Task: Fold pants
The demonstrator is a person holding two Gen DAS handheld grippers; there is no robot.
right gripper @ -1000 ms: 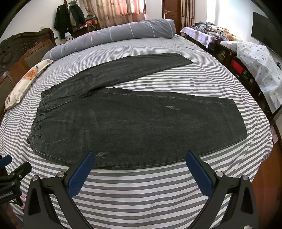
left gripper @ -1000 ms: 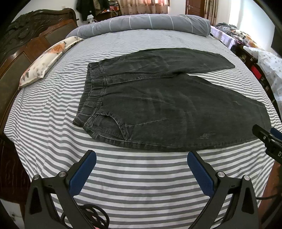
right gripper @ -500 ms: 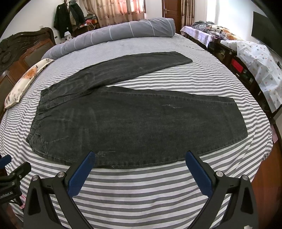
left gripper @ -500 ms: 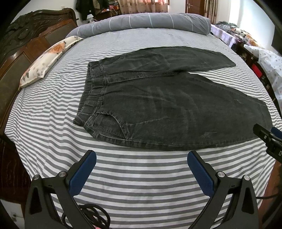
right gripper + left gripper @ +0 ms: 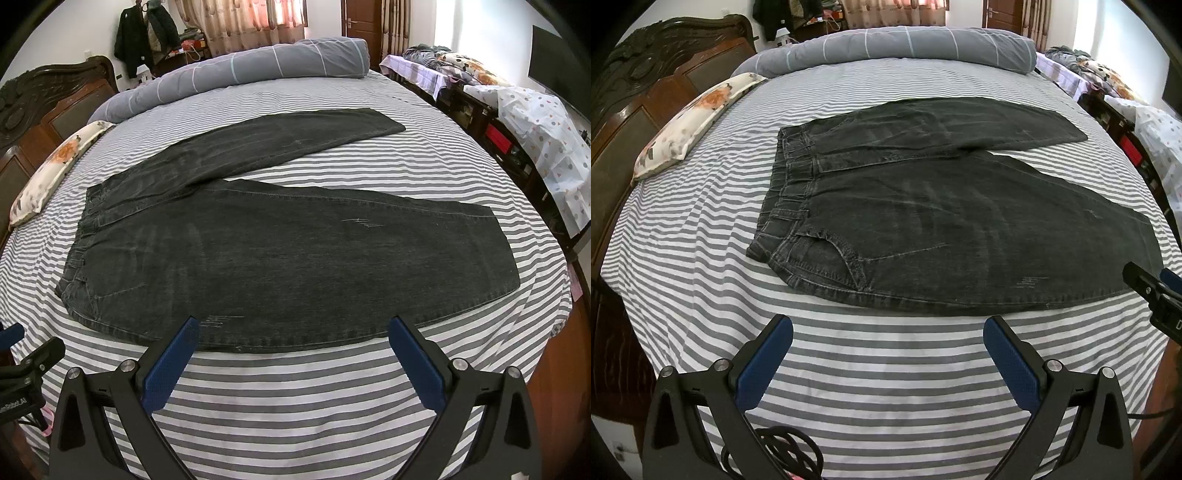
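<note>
Dark grey denim pants (image 5: 942, 221) lie flat on the striped bed, waistband to the left and both legs spread apart toward the right. The near leg is the wider one in view; the far leg angles away toward the bolster. My left gripper (image 5: 888, 328) hovers open above the bedsheet just short of the pants' near edge, by the hip pocket. In the right wrist view the same pants (image 5: 295, 251) fill the middle, and my right gripper (image 5: 291, 330) stands open with its blue pads at the near leg's lower edge. Nothing is held by either.
A grey rolled duvet (image 5: 894, 46) lies across the far end of the bed (image 5: 886, 387). A floral pillow (image 5: 690, 122) rests by the dark wooden headboard (image 5: 639, 85) at left. Cluttered furniture (image 5: 524, 122) lines the right side. The right gripper's body (image 5: 1156, 295) shows at the left view's right edge.
Both grippers have crept slightly forward toward the pants' near edge. The pants lie as before and both grippers stay open.
</note>
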